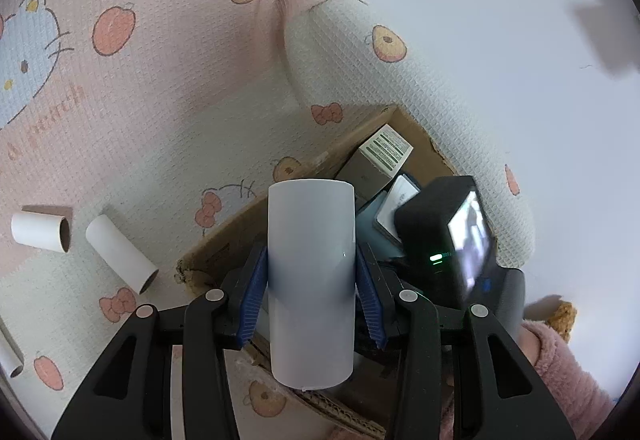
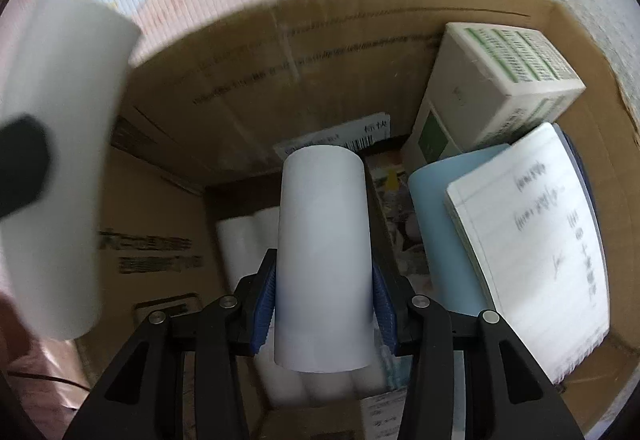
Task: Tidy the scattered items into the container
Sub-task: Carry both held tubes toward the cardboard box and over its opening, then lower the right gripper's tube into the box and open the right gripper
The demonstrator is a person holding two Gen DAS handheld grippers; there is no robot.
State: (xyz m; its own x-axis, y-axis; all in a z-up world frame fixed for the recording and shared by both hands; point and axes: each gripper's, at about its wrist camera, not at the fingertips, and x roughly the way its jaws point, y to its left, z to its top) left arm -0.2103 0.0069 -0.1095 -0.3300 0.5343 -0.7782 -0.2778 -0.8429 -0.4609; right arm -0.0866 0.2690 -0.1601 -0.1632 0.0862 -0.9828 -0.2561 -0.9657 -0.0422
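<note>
Left gripper (image 1: 311,282) pinches a white tube (image 1: 311,280) between its blue pads (image 1: 254,296), held upright above the near edge of the cardboard box (image 1: 224,240); right gripper (image 2: 323,300) pinches a second white tube (image 2: 323,256) the same way, down over the box interior (image 2: 280,71); more white tubes (image 2: 240,244) lie on the box floor beneath it; inside the box also a green-and-white carton (image 2: 500,79), a lined notepad (image 2: 536,252) and a light blue sheet (image 2: 432,224) leaning at the right wall; two loose tubes (image 1: 120,254) (image 1: 40,232) lie on the pink patterned mat (image 1: 160,59), well apart from the box; a third tube end (image 1: 10,356) shows at the left frame edge.
</note>
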